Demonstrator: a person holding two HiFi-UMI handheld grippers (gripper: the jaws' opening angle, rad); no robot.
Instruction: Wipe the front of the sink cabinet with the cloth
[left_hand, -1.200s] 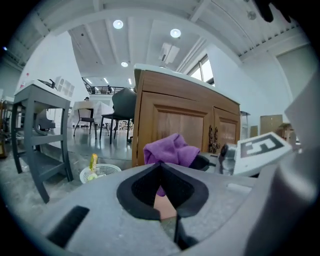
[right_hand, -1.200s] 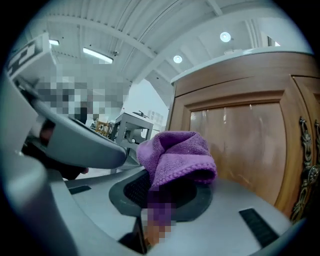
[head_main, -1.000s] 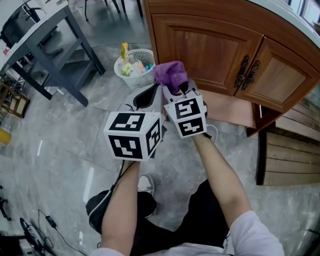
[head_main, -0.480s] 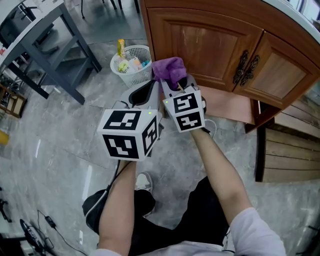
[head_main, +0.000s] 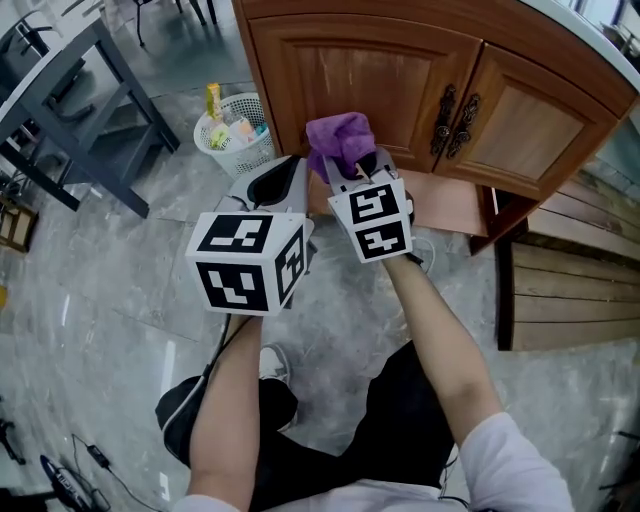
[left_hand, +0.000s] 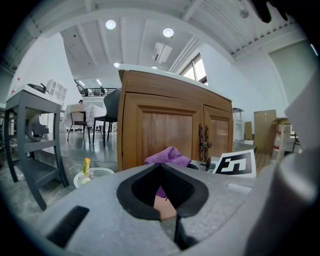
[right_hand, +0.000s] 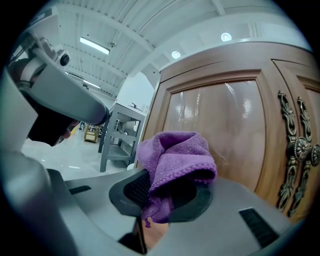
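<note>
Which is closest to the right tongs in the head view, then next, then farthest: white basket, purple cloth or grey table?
1. purple cloth, held in the right tongs.
2. white basket, low down to their left.
3. grey table, far left, beyond the basket.

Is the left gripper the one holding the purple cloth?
No, the purple cloth sits clamped in the right gripper, while the left gripper holds nothing.
</note>
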